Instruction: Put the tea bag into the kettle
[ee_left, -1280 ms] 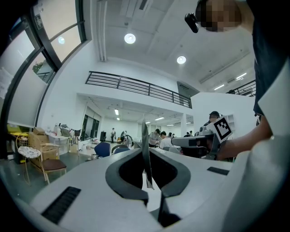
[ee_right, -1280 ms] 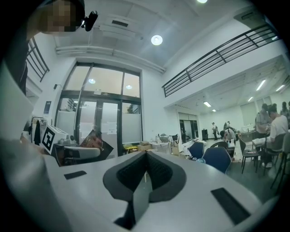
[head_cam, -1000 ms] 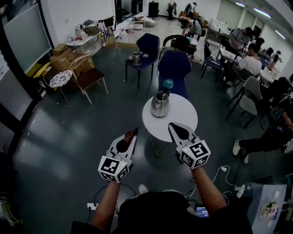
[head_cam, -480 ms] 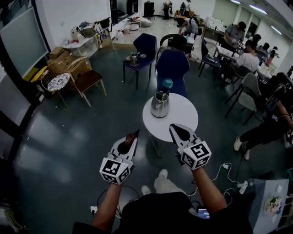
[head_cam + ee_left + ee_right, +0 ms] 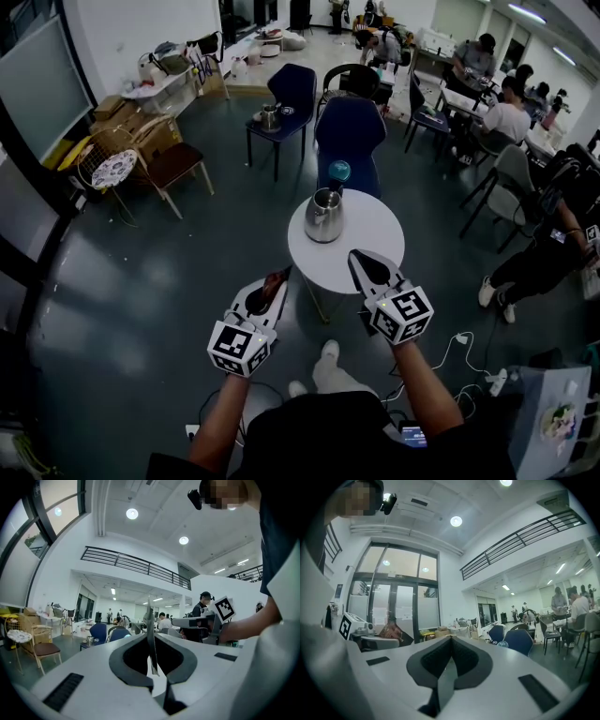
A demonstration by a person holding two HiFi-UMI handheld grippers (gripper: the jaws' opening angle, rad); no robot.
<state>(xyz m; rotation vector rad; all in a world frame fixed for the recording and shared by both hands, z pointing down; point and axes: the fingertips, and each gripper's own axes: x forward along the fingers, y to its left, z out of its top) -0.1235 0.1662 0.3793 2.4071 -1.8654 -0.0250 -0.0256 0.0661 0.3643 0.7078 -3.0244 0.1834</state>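
Plainly the left gripper (image 5: 275, 281), pinching the tea bag (image 5: 151, 634), hangs short and left of the kettle (image 5: 324, 215); the right gripper (image 5: 360, 263) is clenched, empty.

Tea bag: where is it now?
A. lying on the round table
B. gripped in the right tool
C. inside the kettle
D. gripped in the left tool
D: the left tool is shut on the tea bag, which shows edge-on between its jaws; the kettle stands apart on the table.

One tea bag (image 5: 271, 286), one kettle (image 5: 324, 215) on one round table (image 5: 376, 240), one left gripper (image 5: 278, 275), one right gripper (image 5: 357, 257).
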